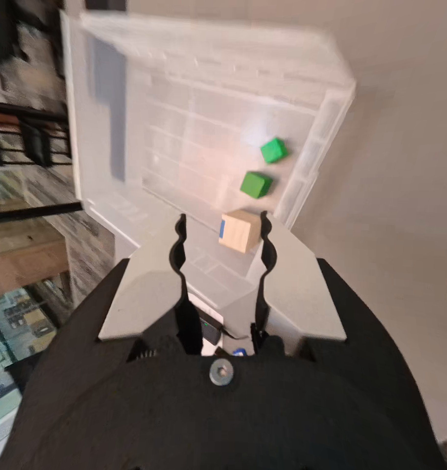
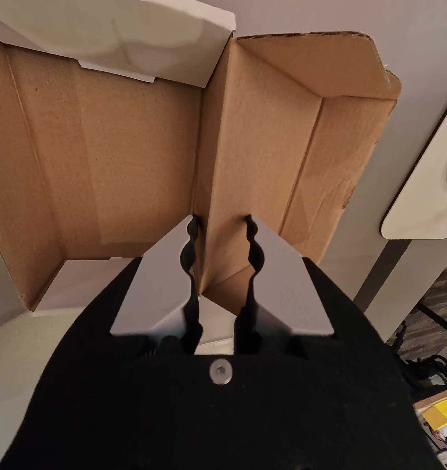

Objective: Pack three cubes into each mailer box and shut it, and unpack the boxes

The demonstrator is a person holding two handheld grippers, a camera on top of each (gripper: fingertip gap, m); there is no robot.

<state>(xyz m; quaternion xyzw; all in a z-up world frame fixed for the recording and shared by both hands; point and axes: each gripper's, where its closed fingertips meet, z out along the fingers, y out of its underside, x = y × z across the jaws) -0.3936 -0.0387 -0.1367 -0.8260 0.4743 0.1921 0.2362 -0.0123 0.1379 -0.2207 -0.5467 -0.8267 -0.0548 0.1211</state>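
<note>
Left tongs: the left gripper (image 1: 223, 218) is hovering spread and empty, its right tip just beside the wooden cube (image 1: 240, 231).
Cubes: the wooden cube and two green cubes (image 1: 273, 150) (image 1: 256, 184) are lying in a row in the clear plastic bin (image 1: 166, 76), near its right wall; the view is blurring.
Right tongs: the right gripper (image 2: 221, 220) is standing spread, straddling the mailer box (image 2: 90, 152) side wall, touching it but pinching nothing.
Box: it is lying open and empty on the white table (image 2: 357, 216); its long axis cannot be told, flap (image 2: 306, 114) splaying right.
Step judged: picking the wooden cube.
Advice: centre both pads across opposite faces before closing; keep steadying the box wall.
</note>
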